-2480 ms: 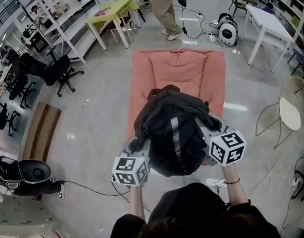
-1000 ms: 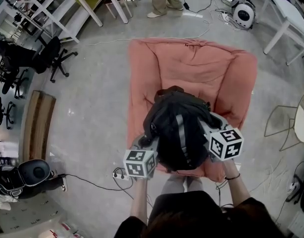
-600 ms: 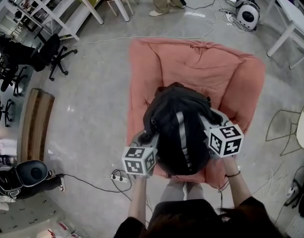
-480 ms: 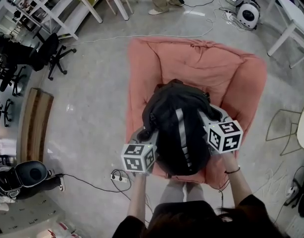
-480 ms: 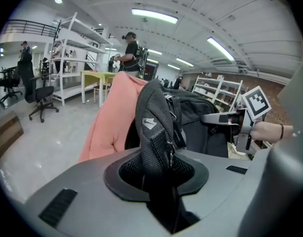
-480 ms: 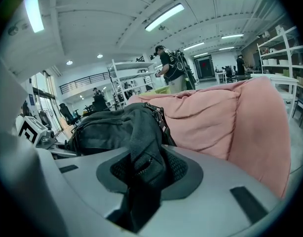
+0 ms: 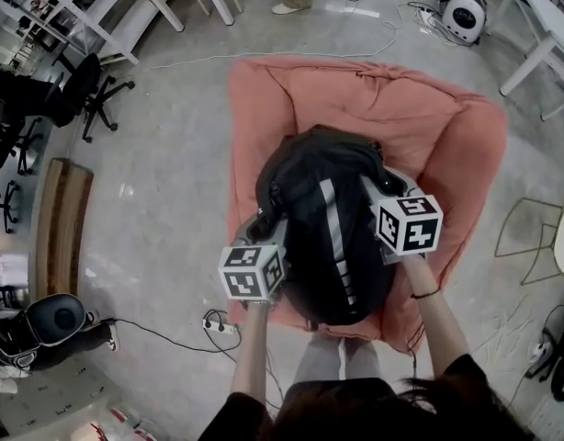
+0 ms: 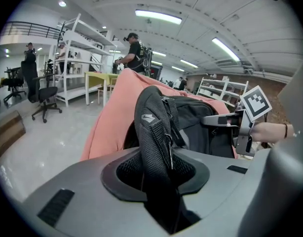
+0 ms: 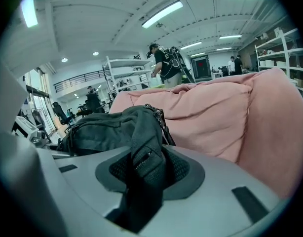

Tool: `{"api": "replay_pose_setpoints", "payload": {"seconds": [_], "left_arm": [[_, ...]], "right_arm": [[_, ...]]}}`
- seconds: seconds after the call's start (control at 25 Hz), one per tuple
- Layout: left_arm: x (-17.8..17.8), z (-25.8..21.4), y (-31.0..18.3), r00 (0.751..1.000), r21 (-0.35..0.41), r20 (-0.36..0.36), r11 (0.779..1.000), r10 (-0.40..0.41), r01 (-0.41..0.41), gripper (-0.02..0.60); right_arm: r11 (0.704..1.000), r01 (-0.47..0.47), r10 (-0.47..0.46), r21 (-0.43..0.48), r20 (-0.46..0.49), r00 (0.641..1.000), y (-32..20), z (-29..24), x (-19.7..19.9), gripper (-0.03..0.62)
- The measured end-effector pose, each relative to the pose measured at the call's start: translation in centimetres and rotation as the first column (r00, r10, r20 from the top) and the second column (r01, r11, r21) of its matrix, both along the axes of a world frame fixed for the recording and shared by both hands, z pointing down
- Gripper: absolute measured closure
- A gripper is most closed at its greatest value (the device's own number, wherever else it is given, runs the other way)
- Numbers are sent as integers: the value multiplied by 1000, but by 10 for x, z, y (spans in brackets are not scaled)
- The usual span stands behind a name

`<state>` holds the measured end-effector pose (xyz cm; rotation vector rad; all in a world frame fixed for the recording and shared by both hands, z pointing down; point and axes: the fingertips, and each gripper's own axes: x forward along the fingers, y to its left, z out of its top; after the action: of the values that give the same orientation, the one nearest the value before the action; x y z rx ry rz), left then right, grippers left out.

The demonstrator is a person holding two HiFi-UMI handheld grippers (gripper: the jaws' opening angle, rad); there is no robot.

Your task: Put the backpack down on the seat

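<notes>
You've got a salmon-pink seat (image 7: 420,145) on grey floor (image 7: 163,200). The backpack (image 7: 323,219) is over the seat's middle; contact can't be told. On the floor there's a power strip (image 7: 218,323) just off the seat's near-left corner, a brown wooden bench (image 7: 57,219) well left of the seat, and an office chair (image 7: 84,95) beyond the bench.

Head view looks steeply down onto the black fabric backpack (image 7: 323,219) and soft salmon-pink armchair (image 7: 420,127), while both gripper views sit low and close, facing along their jaws at that same pair
</notes>
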<state>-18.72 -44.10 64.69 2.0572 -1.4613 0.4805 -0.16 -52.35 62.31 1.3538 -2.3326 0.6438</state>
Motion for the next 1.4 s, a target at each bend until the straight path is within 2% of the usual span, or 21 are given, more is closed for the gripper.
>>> {"api": "replay_pose_setpoints", "payload": {"seconds": [0.16, 0.68, 0.88, 1.08, 1.28, 1.4], "left_arm": [[-6, 11, -15, 999, -5, 15, 999, -33, 33, 453], [-20, 24, -31, 995, 18, 6, 995, -102, 102, 408], [-21, 23, -32, 993, 24, 11, 993, -116, 116, 377], [-20, 14, -29, 992, 47, 38, 991, -124, 122, 308], [-22, -6, -18, 991, 75, 59, 990, -123, 119, 308], [-22, -25, -10, 991, 114, 66, 988, -116, 108, 310]], "right_arm": [[1000, -21, 21, -7, -15, 1000, -17, 11, -3, 464], [997, -63, 64, -31, 19, 998, -37, 23, -6, 425], [994, -104, 105, -34, 24, 994, -38, 22, -2, 382], [994, -109, 109, 0, 70, 992, -31, 14, 2, 359], [993, -117, 114, 13, 115, 987, -15, 1, 4, 361], [992, -115, 109, 50, 106, 988, -7, -15, 6, 362]]}}
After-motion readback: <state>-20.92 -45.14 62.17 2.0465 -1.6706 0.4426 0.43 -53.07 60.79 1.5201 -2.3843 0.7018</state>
